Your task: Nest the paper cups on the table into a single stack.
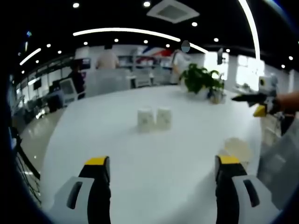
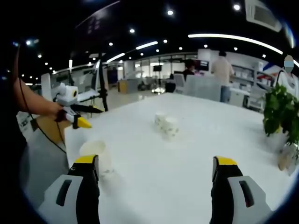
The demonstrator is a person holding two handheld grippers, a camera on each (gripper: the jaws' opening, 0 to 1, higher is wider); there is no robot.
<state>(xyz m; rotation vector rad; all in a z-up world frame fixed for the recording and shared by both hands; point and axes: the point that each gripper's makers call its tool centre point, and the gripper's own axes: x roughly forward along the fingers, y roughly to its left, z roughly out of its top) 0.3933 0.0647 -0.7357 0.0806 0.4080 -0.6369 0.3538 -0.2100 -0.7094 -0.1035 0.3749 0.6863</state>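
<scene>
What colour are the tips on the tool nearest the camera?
Yellow tips on black and white fingers, clearest in the right gripper view.

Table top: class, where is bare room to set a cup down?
Bare table lies between the left hand-held gripper and the two cups. More lies between the cups and the plant. A third cup crowds the right edge.

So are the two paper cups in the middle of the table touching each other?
Cannot tell. In the left gripper view the two paper cups stand side by side on the white table with at most a thin line between them. In the right gripper view they overlap.
</scene>
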